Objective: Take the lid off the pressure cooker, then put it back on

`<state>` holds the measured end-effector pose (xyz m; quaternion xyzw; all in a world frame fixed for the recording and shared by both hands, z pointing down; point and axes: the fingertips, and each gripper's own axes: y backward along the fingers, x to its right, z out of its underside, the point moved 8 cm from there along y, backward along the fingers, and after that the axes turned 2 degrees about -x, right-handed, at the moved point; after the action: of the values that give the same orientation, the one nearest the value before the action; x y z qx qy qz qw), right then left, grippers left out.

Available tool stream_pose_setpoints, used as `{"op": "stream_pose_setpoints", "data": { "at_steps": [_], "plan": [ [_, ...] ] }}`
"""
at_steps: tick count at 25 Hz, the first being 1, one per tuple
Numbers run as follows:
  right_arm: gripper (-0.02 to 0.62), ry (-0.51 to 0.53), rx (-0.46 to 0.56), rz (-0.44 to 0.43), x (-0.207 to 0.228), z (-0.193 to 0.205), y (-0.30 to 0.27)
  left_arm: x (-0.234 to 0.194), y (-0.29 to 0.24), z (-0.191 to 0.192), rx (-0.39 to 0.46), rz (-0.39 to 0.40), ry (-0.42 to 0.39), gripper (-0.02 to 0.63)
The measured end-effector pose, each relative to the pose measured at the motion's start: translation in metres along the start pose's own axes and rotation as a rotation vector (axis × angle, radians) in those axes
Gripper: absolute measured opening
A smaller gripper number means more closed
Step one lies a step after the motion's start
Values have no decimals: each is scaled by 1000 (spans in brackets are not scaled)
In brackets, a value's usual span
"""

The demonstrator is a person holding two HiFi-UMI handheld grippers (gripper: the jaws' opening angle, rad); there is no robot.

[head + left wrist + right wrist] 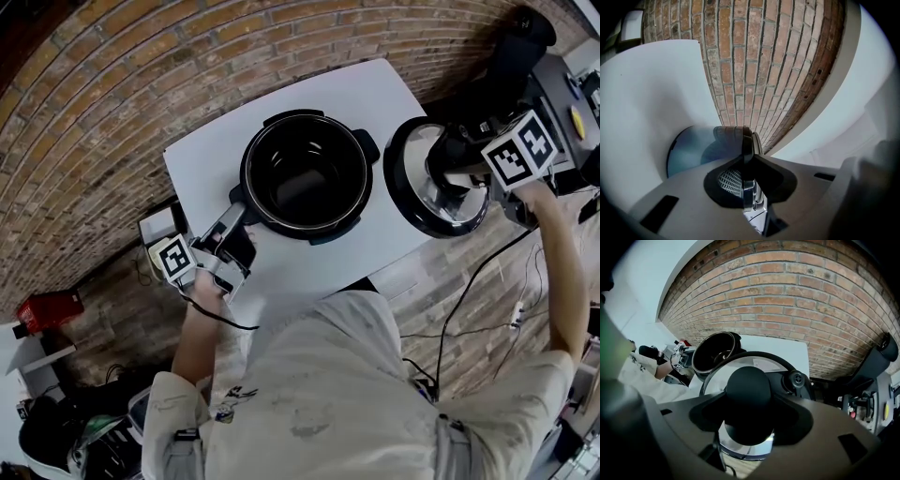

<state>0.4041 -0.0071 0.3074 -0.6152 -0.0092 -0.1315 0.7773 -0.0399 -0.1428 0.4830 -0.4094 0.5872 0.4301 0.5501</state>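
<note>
The lid (439, 202) is off the pot (246, 173) and held tilted to the pot's right, over the right edge of the white table (356, 94). I cannot tell whether it touches the table. The right gripper (749, 401) points steeply down at it. Its fingers stand wide apart and clamp the lid's round black knob (749, 392) from both sides. A small black valve (797, 379) sits on the lid just right of the knob.

The pot stands open and empty in the middle of the table. At its near-left side the left gripper (230, 217) lies level. Its fingers are drawn almost together and pinch the pot's thin black side handle (747, 145). The pot's shiny wall curves away to the left just past them.

A brick floor (112, 112) lies around the table, and black cables trail over it at the near right.
</note>
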Motion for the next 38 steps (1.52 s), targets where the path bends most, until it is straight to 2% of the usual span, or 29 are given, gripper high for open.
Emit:
{"op": "stream_pose_setpoints", "data": {
  "at_steps": [11, 26, 33, 38],
  "plan": [
    [291, -73, -48, -30, 7, 44, -63, 1, 1, 0, -2, -2, 3, 63],
    [291, -48, -80, 52, 9, 67, -172, 0, 1, 0, 5, -8, 1, 63],
    [291, -39, -57, 78, 8, 70, -199, 1, 1, 1, 11, -10, 2, 63],
    [293, 4, -61, 121, 2, 77, -215, 2, 2, 1, 12, -11, 4, 63]
  ]
}}
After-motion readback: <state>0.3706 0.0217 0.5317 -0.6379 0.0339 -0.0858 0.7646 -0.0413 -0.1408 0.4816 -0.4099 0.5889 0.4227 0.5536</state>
